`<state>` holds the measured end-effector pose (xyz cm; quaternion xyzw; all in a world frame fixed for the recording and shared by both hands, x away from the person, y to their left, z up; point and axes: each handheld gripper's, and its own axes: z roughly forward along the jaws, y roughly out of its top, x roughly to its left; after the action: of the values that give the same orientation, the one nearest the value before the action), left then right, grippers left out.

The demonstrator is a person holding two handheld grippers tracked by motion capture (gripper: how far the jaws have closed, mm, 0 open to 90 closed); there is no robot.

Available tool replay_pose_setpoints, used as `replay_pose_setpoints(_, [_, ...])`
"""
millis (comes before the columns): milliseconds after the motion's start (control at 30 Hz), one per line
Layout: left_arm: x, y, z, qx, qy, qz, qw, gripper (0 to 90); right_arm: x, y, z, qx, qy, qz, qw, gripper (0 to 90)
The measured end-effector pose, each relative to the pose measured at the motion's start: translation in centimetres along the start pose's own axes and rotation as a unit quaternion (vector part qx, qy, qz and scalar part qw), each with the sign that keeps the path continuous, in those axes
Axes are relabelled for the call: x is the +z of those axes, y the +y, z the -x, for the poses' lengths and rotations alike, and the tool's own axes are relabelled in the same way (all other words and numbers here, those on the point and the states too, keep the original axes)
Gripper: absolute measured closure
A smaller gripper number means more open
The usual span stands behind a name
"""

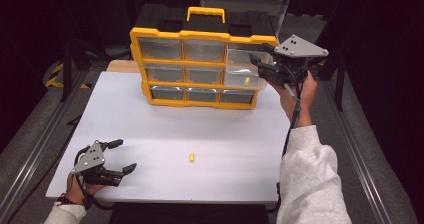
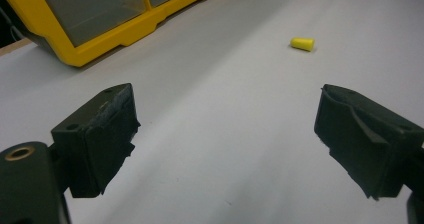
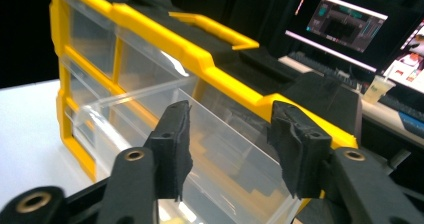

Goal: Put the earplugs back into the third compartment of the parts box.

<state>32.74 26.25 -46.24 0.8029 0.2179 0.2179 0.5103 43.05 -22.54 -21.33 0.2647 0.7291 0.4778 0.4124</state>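
from above, a yellow plug [image 1: 191,157] lies on the counter [image 1: 150,134] ahead of the left claw [image 1: 122,156], jaws spread. the right claw [image 3: 227,149] – also spread – straddles a pulled-out clear drawer [image 3: 210,154]; the drawer's contents look blurred.

- We see white table [image 1: 150,134] w/ yellow organizer [image 1: 200,66] standing on it, far from left gripper [image 1: 120,156].
- Small yellow plug [image 1: 191,157] lies ahead of that gripper.
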Motion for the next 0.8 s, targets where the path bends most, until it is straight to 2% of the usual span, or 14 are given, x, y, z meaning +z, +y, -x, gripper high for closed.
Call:
replay_pose_setpoints(33, [0.0, 0.0, 0.0, 0.002, -0.001, -0.001, 1.0000, 11.3, -0.6, -0.1, -0.3, 0.005, -0.019, 0.006, 0.9998, 44.4])
replay_pose_setpoints(67, [0.0, 0.0, 0.0, 0.002, -0.001, -0.001, 1.0000, 11.2, -0.6, -0.1, -0.3, 0.005, -0.019, 0.006, 0.9998, 44.4])
replay_pose_setpoints(167, [0.0, 0.0, 0.0, 0.001, 0.001, 0.001, 1.0000, 11.2, -1.8, -0.7, -0.9, 0.014, -0.026, 0.024, 0.9993, 36.3])
replay_pose_setpoints(300, [0.0, 0.0, 0.0, 0.001, -0.003, 0.003, 1.0000, 10.8, -2.9, -1.2, -1.5, 0.024, -0.016, 0.044, 0.9986, 31.8])
replay_pose_setpoints(367, [-0.1, 0.0, 0.1, 0.004, -0.005, 0.006, 1.0000, 11.1, -3.5, -1.9, -2.3, 0.029, -0.007, 0.056, 0.9980, 31.2])
replay_pose_setpoints(433, [0.0, 0.0, 0.0, 0.002, -0.004, 0.005, 1.0000, 10.9, -4.3, -3.0, -3.7, 0.022, 0.002, 0.062, 0.9978, 28.8])
replay_pose_setpoints(500, [0.0, 0.0, 0.0, 0.000, -0.002, 0.005, 1.0000, 10.9, -4.5, -3.3, -4.1, 0.017, 0.004, 0.064, 0.9978, 27.9])
replay_pose_setpoints(533, [0.0, 0.0, 0.0, 0.000, -0.001, 0.005, 1.0000, 10.9, -5.1, -4.3, -5.2, 0.010, 0.004, 0.071, 0.9974, 25.2])
replay_pose_setpoints(633, [0.0, -0.1, -0.1, -0.001, 0.000, 0.004, 1.0000, 10.9, -5.8, -5.8, -6.4, 0.002, 0.010, 0.078, 0.9969, 23.1])
replay_pose_setpoints(733, [0.1, -0.1, -0.2, -0.004, 0.000, 0.004, 1.0000, 10.9, -6.6, -7.5, -7.4, 0.011, 0.025, 0.087, 0.9958, 21.4])
replay_pose_setpoints(800, [0.2, -0.1, -0.2, -0.004, 0.000, 0.002, 1.0000, 10.9, -7.0, -8.6, -7.8, 0.025, 0.035, 0.093, 0.9947, 20.8])
